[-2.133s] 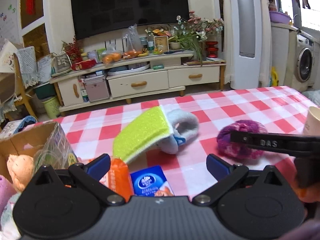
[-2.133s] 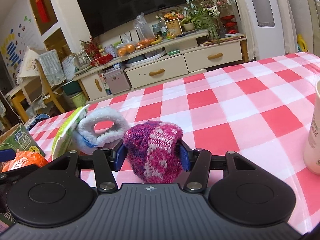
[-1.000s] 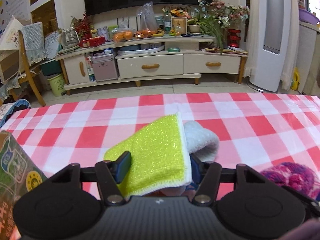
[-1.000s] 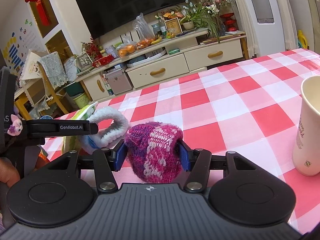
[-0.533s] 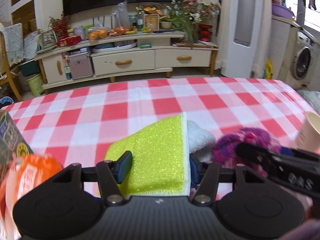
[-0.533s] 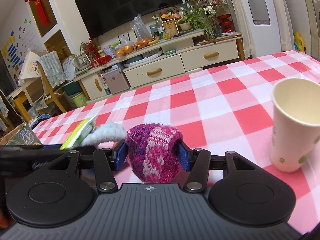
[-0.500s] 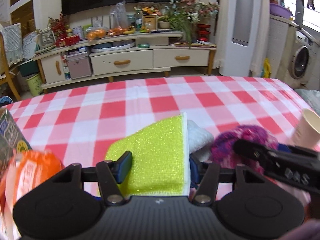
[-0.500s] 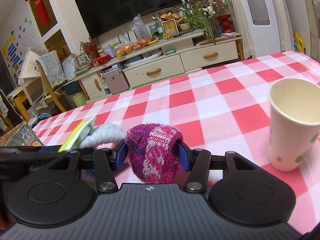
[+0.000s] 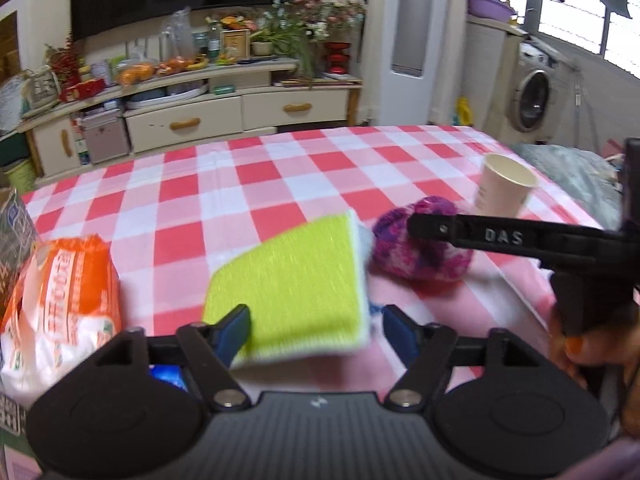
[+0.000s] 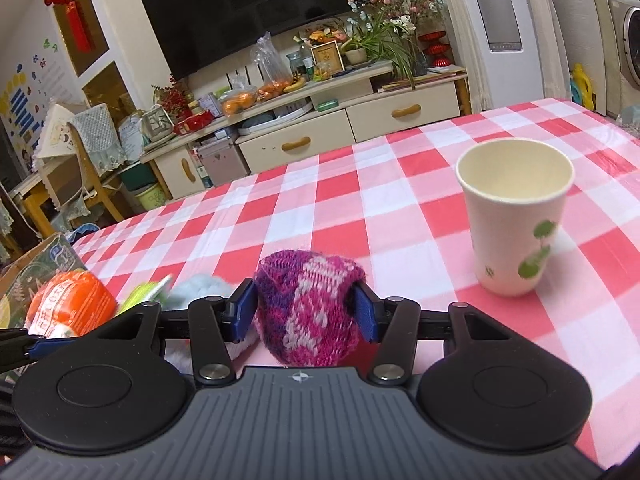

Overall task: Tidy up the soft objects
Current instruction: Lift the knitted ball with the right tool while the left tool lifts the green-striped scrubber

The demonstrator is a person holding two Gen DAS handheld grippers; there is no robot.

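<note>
Taking the paper cup as the landmark: it stands upright on the checked tablecloth, cream inside, and what shows of its inside holds nothing.

Far to the cup's left, at the table's edge, is a cardboard box whose contents are out of sight. Just on the cup side of the box lies an orange tissue pack.

Nearer the cup, the left gripper has its blue pads spread about as wide as the yellow-green sponge pad lying between them. The left pad touches the sponge's edge, but a gap shows at the right pad, so whether it grips cannot be told. A pale fluffy item peeks out behind the sponge.

Closest to the cup, just to its left, the right gripper is clamped on the pink-and-purple knitted ball, both pads pressed into its sides. The ball is apart from the cup.
</note>
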